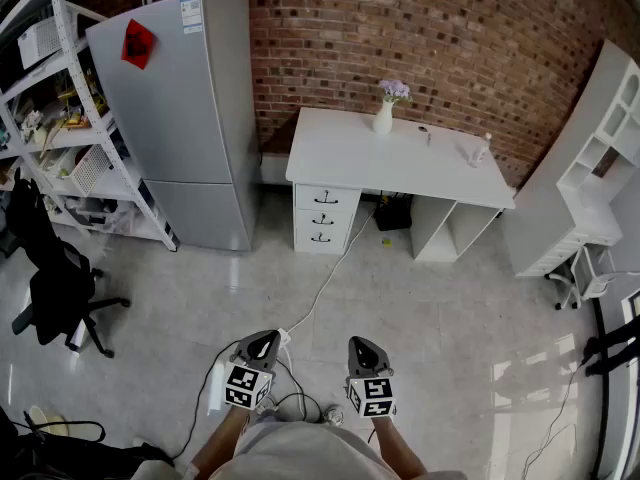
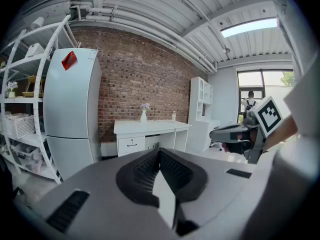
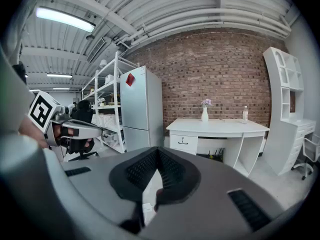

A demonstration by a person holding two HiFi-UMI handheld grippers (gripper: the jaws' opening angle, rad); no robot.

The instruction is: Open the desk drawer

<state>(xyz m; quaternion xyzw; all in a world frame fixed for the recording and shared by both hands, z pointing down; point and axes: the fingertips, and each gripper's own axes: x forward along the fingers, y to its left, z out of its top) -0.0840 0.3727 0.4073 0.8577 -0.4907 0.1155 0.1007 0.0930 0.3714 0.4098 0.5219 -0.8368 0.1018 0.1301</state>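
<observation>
Left gripper (image 1: 265,340) and right gripper (image 1: 363,345), jaws together and empty, hover because the drawer (image 1: 325,199) lies far ahead

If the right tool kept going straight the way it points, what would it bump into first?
Probably the floor, since the right tool seems to tip slightly down. The desk drawers stand far beyond it. Depth is unclear.

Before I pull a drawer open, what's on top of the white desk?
A white vase of purple flowers at the back, a small bottle near the right end. The shut drawers hide whatever is inside.
</observation>
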